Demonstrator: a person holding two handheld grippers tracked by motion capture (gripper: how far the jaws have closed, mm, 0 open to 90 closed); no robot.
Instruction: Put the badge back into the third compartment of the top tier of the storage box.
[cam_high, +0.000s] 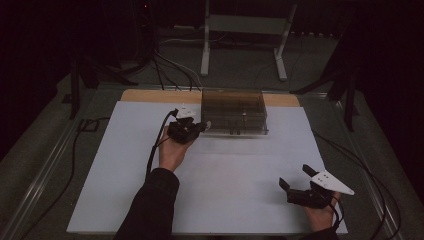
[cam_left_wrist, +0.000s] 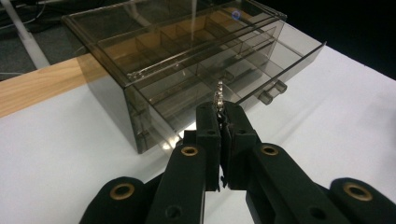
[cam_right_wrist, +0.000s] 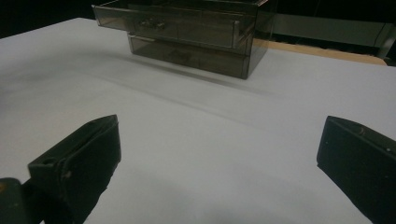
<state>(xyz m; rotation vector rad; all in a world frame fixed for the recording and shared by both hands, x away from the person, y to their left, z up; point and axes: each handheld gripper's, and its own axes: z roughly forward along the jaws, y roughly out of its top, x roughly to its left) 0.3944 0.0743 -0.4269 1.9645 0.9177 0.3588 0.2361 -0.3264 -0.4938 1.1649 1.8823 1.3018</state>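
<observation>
White tabletop (cam_high: 210, 185): left gripper (cam_left_wrist: 221, 109) pinches a small metal piece (cam_left_wrist: 219, 95) before the smoked drawer box (cam_left_wrist: 187, 60); right gripper (cam_right_wrist: 219, 154) gapes wide, holding nothing.

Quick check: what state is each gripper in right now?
Left gripper: shut on a small silvery metal piece, held by the smoky clear plastic drawer box.
Right gripper: open, nothing between its jaws, over the white table sheet.

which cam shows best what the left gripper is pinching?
Left gripper view: the left gripper is shut on a small metallic piece, close up before the drawer box. In the high view it's too small to identify.
</observation>
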